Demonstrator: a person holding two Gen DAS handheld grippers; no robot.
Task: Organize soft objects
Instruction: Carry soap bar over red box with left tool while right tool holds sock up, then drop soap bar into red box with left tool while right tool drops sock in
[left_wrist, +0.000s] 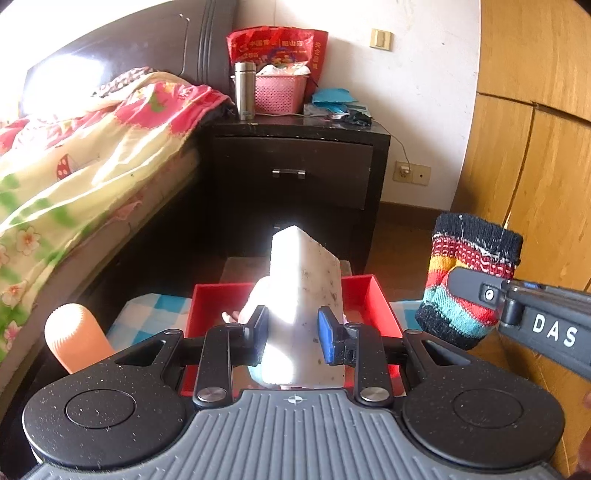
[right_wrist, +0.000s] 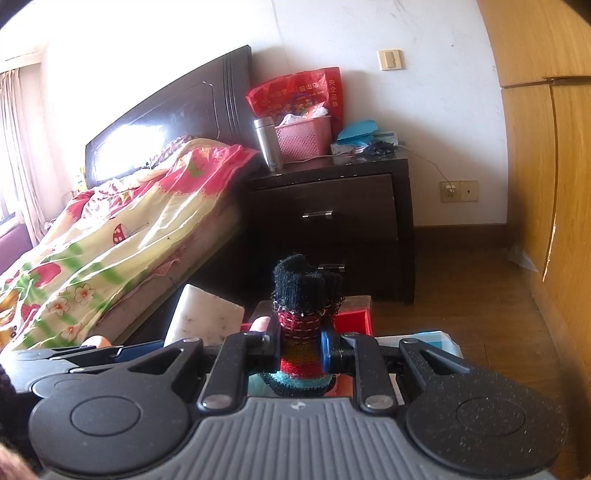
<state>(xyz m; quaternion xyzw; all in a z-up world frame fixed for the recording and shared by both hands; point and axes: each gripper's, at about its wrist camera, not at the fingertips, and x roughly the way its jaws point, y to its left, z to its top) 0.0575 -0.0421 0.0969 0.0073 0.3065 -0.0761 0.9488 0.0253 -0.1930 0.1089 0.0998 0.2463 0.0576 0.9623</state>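
Sponge block (left_wrist: 303, 295), white, long axis upright, being gripped by left gripper (left_wrist: 293, 334) directly above red box (left_wrist: 364, 295). Striped sock (left_wrist: 469, 284) being clamped in closed right gripper (right_wrist: 297, 345), hanging right of box.

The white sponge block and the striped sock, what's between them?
Nothing: in the left wrist view only floor and wardrobe show between the white sponge block and the striped sock.

So there's a white sponge block (left_wrist: 304, 299), kinda grubby with dark specks, standing upright and held up over the open red box (left_wrist: 364, 295). Off to its right is a knitted striped sock (left_wrist: 467, 280), with a black cuff and red, yellow, teal and black bands, bunched up and also off the ground, cuff pointing up. The two aren't touching.
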